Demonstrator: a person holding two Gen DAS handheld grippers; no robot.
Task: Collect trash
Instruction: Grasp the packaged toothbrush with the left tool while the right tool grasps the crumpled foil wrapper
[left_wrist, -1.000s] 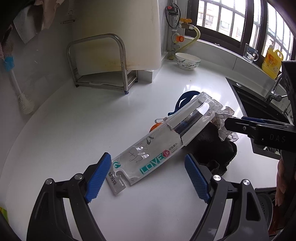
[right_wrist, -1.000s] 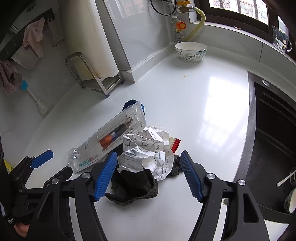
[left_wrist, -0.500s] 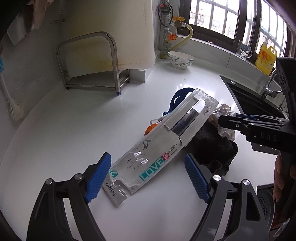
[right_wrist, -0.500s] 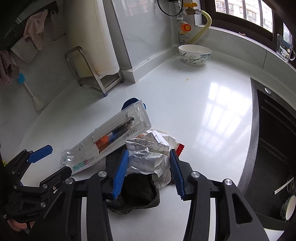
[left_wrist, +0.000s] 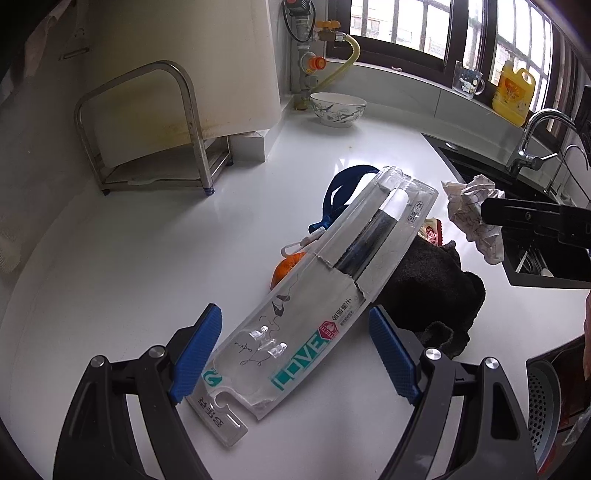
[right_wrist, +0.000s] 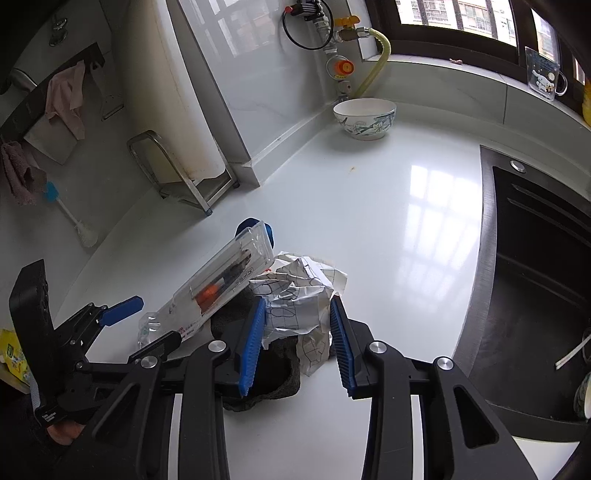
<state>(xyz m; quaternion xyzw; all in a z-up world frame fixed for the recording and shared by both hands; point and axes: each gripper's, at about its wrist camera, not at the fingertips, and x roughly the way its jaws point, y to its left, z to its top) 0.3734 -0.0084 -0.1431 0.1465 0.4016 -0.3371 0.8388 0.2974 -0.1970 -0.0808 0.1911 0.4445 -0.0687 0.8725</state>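
Note:
A long clear blister pack (left_wrist: 332, 295) marked LOVE lies slanted on the white counter (left_wrist: 129, 277), its far end propped on a dark cloth (left_wrist: 432, 288). My left gripper (left_wrist: 291, 314) is open, its blue pads on either side of the pack's near end without touching it. A crumpled patterned paper (right_wrist: 299, 291) sits between the pads of my right gripper (right_wrist: 297, 306), whose jaws are closing on it. In the left wrist view that paper (left_wrist: 469, 206) hangs off the counter in the right gripper (left_wrist: 491, 210). A blue strap (left_wrist: 343, 188), an orange object (left_wrist: 286, 269) and a red wrapper (left_wrist: 434, 230) lie under the pile.
A patterned bowl (right_wrist: 364, 118) stands by the back wall near the gas valve. A steel rack (left_wrist: 147, 129) holds a white board at the left. The dark sink (right_wrist: 535, 258) with its faucet (left_wrist: 535, 136) borders the counter on the right. A yellow bottle (left_wrist: 513, 96) stands on the sill.
The right gripper's jaws narrowed from wide open onto the crumpled paper and raised it off the pile. The left gripper came lower and closer around the blister pack's near end.

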